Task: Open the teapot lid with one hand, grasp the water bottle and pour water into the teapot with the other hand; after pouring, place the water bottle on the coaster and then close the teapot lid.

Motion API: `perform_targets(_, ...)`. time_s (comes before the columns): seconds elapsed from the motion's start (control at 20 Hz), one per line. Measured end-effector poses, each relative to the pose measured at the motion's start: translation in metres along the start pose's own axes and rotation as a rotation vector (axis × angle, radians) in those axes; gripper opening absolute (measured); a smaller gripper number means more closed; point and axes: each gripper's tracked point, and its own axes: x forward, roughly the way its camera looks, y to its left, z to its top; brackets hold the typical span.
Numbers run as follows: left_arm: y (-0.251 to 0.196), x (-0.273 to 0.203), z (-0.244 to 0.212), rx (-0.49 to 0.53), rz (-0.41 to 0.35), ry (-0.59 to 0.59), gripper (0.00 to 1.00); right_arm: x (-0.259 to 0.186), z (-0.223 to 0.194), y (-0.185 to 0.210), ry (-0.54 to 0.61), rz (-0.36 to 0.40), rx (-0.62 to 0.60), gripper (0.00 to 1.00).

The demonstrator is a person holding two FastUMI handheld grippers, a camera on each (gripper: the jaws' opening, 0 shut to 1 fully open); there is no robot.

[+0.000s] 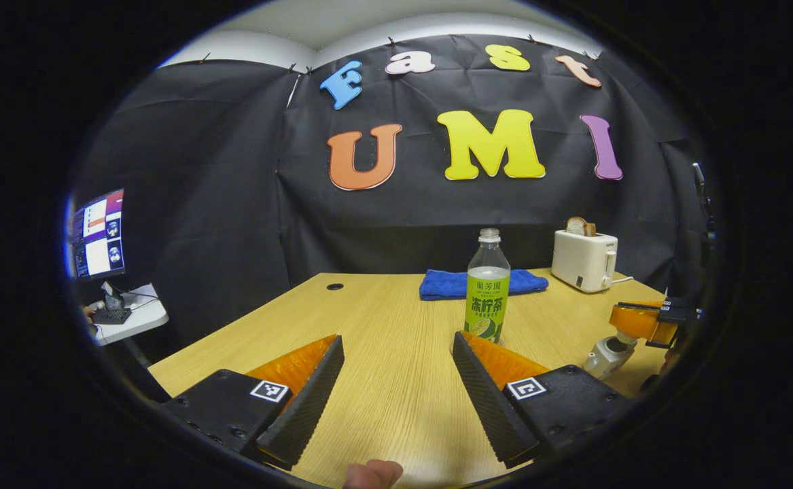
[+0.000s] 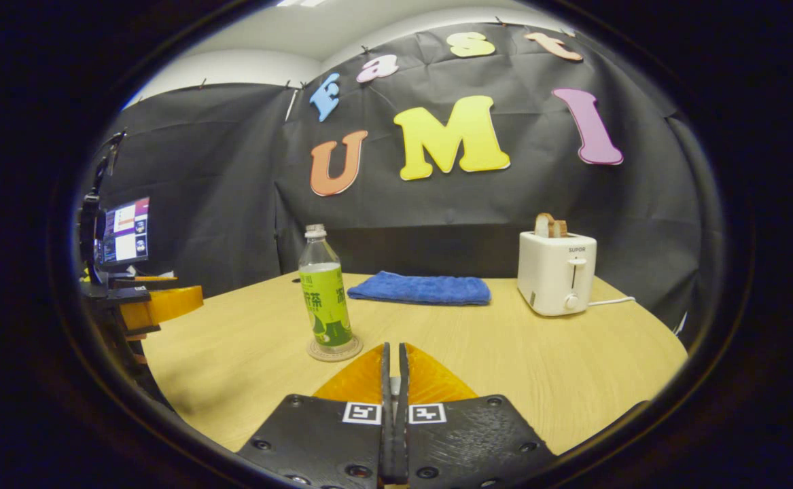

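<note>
Water bottle sits upright on the coaster, mid bench. Left tool is spread wide with nothing in it. Right tool is pinched nearly closed; can't tell what's between. Teapot sits beside it.

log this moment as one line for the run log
water bottle: upright on coaster | left gripper: jaws open, empty | right gripper: jaws shut | towel, toaster: behind, apart
</note>
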Motion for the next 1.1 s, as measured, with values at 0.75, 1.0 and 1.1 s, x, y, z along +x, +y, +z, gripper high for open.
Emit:
perform_targets(0.75, 0.002, -0.011, 0.015, 0.047, 0.007, -0.053, 1.00, 0.014, -0.021, -0.006, -0.018, -0.029, -0.025, 0.00)
perform_targets(1.0, 0.002, -0.011, 0.016, 0.046, 0.005, -0.059, 1.00, 0.016, -0.024, -0.007, -0.018, -0.049, -0.026, 0.00)
perform_targets(1.1, 0.001, -0.012, 0.018, 0.046, 0.005, -0.062, 1.00, 0.018, -0.026, -0.007, -0.011, -0.055, -0.031, 0.00)
